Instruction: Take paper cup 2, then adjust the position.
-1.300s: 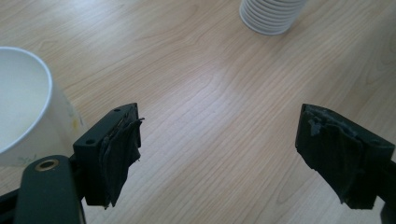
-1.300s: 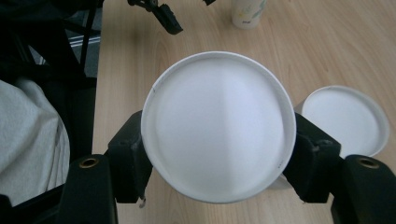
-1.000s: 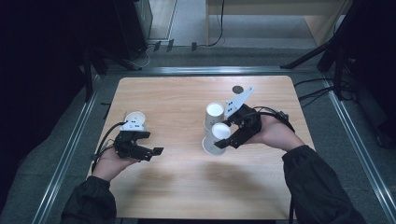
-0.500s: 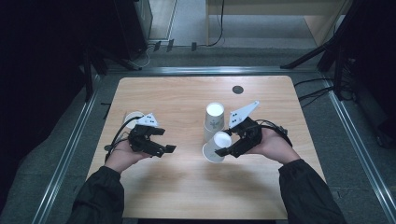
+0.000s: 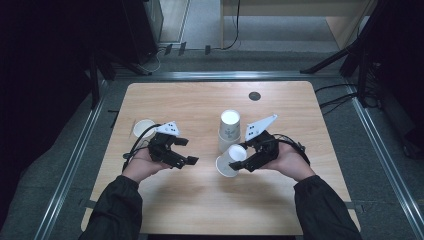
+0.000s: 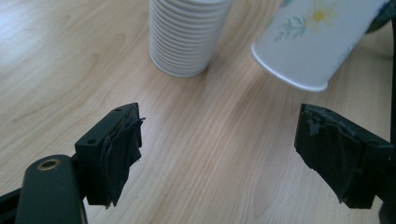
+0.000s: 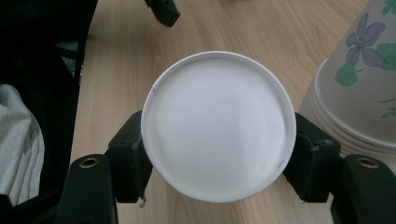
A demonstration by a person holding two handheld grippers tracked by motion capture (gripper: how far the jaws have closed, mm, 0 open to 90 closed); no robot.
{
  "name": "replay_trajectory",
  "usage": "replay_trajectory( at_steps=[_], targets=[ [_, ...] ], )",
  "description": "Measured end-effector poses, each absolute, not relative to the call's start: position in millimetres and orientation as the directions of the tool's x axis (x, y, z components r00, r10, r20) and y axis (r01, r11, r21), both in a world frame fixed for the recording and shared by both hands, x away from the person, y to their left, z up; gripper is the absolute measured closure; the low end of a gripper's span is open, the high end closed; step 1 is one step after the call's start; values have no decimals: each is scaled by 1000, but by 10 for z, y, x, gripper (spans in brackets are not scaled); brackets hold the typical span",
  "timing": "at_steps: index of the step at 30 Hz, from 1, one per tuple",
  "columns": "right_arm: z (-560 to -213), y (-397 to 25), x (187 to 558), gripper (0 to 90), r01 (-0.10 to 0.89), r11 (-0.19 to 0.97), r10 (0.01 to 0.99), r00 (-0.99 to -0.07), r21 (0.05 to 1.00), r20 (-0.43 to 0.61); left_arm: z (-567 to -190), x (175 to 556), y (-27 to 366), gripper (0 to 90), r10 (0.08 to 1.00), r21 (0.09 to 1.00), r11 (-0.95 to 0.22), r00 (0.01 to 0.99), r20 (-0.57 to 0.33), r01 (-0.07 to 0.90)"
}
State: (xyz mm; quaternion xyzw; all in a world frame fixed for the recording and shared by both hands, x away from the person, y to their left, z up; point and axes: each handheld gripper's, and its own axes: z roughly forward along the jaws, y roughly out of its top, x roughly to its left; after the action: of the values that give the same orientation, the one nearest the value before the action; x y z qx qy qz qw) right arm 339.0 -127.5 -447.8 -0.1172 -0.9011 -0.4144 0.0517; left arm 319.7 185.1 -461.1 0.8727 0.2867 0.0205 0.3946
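A white paper cup with a flower print (image 5: 229, 162) is held tilted just above the table, my right gripper (image 5: 241, 161) shut on its sides. In the right gripper view its white base (image 7: 218, 126) faces the camera between both jaws. In the left gripper view its open rim (image 6: 299, 56) points down and left. Just behind it an upside-down stack of the same cups (image 5: 229, 130) stands on the wooden table (image 5: 200, 105). My left gripper (image 5: 186, 151) hovers to the left of the held cup, jaws wide open with nothing between them (image 6: 219, 163), aimed at the stack (image 6: 187, 37).
A single white cup (image 5: 144, 128) stands upright near the table's left edge, behind my left hand. A small black disc (image 5: 254, 95) lies at the back right. Metal rails and dark floor surround the table.
My left gripper has moved right, away from the single cup toward the middle. My right gripper has drawn the held cup slightly nearer the front edge.
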Motion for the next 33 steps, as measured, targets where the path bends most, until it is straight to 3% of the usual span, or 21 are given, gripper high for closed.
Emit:
replay_trajectory(
  at_steps=[16, 33],
  targets=[
    [-4610, -1305, 3413, 336, 318, 585, 212, -948, 746, 238, -4610, 3171, 1689, 151, 417, 727, -552, 890, -184, 409],
    [-4629, -1236, 3390, 336, 309, 528, 171, -951, 791, 258, -4659, 3127, 1465, 151, 320, 732, -584, 928, -190, 351]
  ],
)
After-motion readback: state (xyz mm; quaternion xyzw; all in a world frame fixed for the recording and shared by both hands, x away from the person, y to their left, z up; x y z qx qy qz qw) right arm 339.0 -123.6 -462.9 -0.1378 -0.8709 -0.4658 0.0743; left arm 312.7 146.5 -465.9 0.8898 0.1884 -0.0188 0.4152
